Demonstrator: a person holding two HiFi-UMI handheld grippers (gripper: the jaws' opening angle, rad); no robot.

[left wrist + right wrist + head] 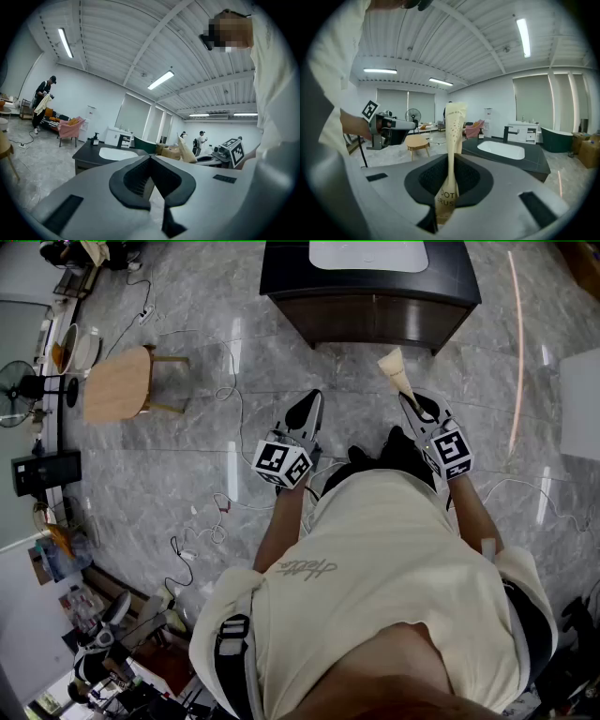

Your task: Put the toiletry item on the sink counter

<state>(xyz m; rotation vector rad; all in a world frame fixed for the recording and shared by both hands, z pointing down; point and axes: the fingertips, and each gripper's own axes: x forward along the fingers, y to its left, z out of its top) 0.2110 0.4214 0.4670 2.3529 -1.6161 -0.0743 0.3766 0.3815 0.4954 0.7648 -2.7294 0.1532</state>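
My right gripper [410,401] [451,165] is shut on a cream paper toothbrush packet [395,370] [452,140] that sticks up and forward out of the jaws. My left gripper [307,409] [150,161] is shut with nothing between its jaws, level with the right one. Both are held out in front of the person, above the grey marble floor. The dark sink counter [281,273] [536,163] [89,157] with its white basin [367,254] [501,150] [115,153] stands ahead, a step or so away. A black tap [508,133] rises behind the basin.
A round wooden stool [117,382] [417,140] stands to the left. Cables [230,390] trail over the floor. A standing fan [21,385] and clutter line the far left; a white block [581,404] is at right. A dark green tub [555,139] sits beyond the counter.
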